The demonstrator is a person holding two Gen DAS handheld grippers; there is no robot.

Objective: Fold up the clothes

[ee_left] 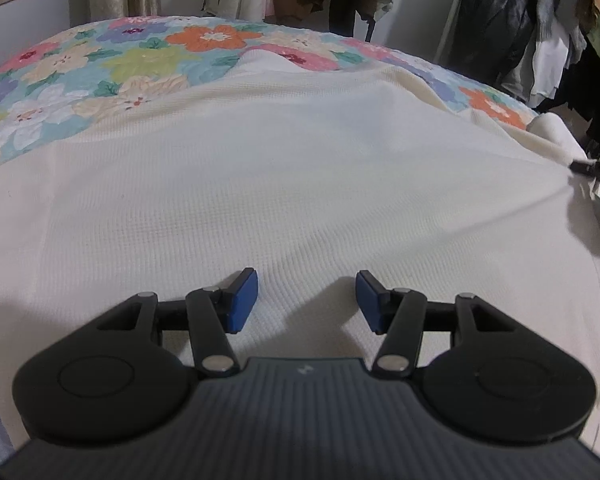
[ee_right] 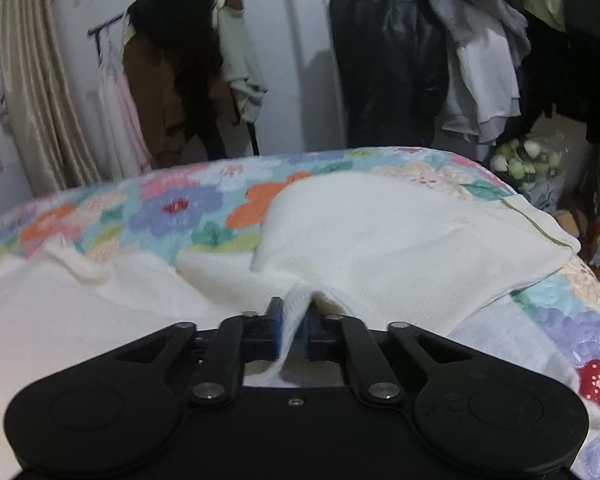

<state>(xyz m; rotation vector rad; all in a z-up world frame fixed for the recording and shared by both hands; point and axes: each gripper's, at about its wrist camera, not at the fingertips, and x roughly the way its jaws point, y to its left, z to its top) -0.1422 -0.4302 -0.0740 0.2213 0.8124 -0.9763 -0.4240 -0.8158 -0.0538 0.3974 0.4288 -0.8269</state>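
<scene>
While I look through the left wrist camera, my left gripper (ee_left: 306,300) hovers with its blue pads spread and nothing between them, over a cream waffle-knit garment (ee_left: 284,160) lying mostly flat across the floral bedspread (ee_left: 112,60). Through the right wrist camera, my right gripper (ee_right: 292,330) is pinching a bunched fold of that garment near its sleeve (ee_right: 400,240), jaws pressed on the cloth. Judging by this, folding has barely begun: no finished fold shows, so nearly everything remains.
</scene>
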